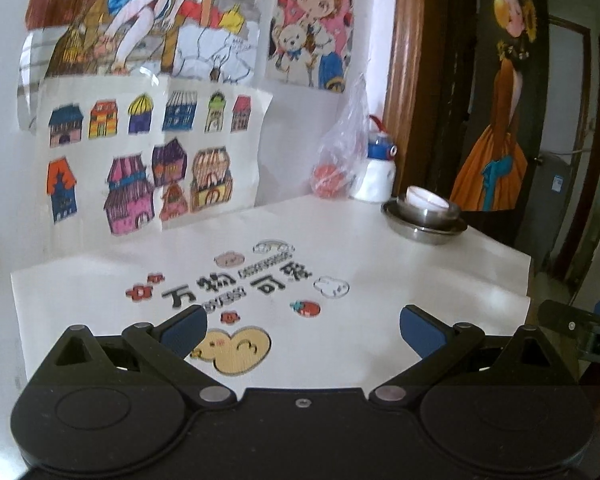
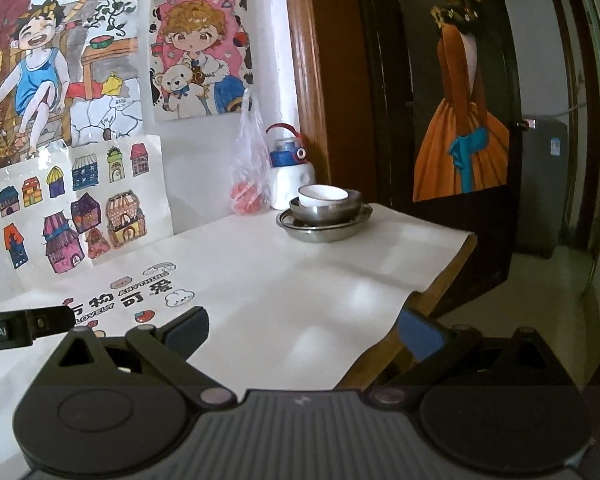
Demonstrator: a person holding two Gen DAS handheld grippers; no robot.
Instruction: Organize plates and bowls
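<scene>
White paper covers the table [image 2: 300, 280], w/ cartoon stickers and printed characters [image 1: 236, 292] on its near-left part. At the far right corner sits the stack: a shallow round steel plate [image 2: 324, 229] at the bottom, a steel bowl [image 2: 328, 209] nested in it, and a small white ceramic bowl [image 2: 323, 196] inside that, tilted a bit. All three look smooth and shiny; same stack shows in the left wrist view [image 1: 424, 216].

Just behind the stack, against the wall: a white bottle [image 2: 290, 172] w/ blue band and red handle, and left of it a crinkled clear plastic bag [image 2: 247, 168] holding something red-orange. Coloured drawings [image 2: 80, 208] of houses lean on the wall at far left, more posters above. Dark door w/ a painted figure in an orange dress [image 2: 460, 120] stands to the right, wood frame beside it.

Left gripper [image 1: 303, 326]: blue-padded fingers spread wide, nothing between, over the stickers. Right gripper [image 2: 303, 328]: also spread wide and empty, over the table's near right edge. Both well apart from the stack; nothing lies between.
</scene>
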